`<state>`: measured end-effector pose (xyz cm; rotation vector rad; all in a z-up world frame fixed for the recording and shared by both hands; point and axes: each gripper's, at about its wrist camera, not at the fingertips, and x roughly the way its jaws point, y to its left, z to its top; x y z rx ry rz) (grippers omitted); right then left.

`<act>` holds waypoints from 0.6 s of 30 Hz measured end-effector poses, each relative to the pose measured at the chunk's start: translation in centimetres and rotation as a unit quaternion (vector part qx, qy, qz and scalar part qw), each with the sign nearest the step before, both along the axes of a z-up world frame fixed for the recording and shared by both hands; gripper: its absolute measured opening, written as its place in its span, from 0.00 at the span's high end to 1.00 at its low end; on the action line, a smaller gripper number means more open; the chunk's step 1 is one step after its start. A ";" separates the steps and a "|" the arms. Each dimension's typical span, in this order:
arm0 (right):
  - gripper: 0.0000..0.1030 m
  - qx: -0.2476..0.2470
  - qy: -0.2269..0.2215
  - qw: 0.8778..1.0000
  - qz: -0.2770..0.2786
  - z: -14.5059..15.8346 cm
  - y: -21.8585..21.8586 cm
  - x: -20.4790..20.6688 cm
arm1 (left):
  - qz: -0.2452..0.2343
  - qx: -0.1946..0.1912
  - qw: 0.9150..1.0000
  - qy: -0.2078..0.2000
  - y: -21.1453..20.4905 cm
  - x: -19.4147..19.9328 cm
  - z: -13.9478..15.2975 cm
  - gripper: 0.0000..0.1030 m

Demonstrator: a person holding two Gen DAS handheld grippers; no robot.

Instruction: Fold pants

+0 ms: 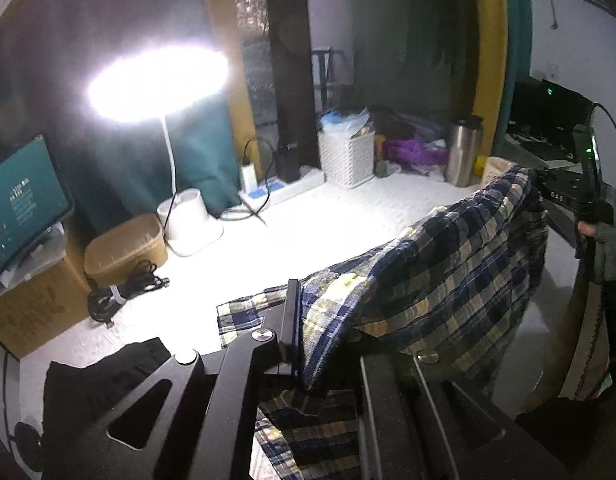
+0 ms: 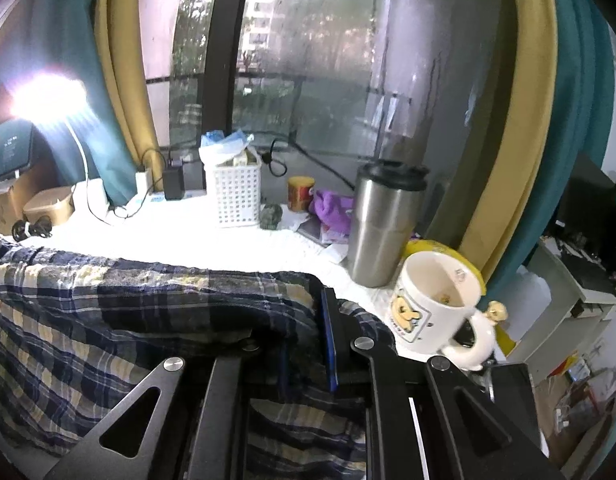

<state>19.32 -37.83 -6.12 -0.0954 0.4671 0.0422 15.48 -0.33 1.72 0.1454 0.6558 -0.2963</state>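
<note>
The pants are blue, white and yellow plaid cloth. In the left wrist view the plaid pants (image 1: 448, 276) are lifted off the white table (image 1: 308, 224) and stretch from my left gripper (image 1: 320, 340) up to the right gripper (image 1: 548, 184) at far right. My left gripper is shut on one end of the cloth. In the right wrist view the pants (image 2: 127, 304) hang leftward from my right gripper (image 2: 308, 340), which is shut on a bunched fold of them. Part of the cloth droops below both grippers.
A lit desk lamp (image 1: 159, 80), tan basket (image 1: 127, 248), coiled black cable (image 1: 123, 292) and black garment (image 1: 99, 376) are at left. A white basket (image 2: 237, 192), steel tumbler (image 2: 382, 224) and white cartoon mug (image 2: 436, 308) stand near the window.
</note>
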 end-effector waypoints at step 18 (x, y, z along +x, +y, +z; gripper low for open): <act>0.86 -0.016 0.100 0.995 0.003 -4.8 2.2 8.1 | 0.036 0.017 0.996 0.085 2.4 9.2 -6.8 0.92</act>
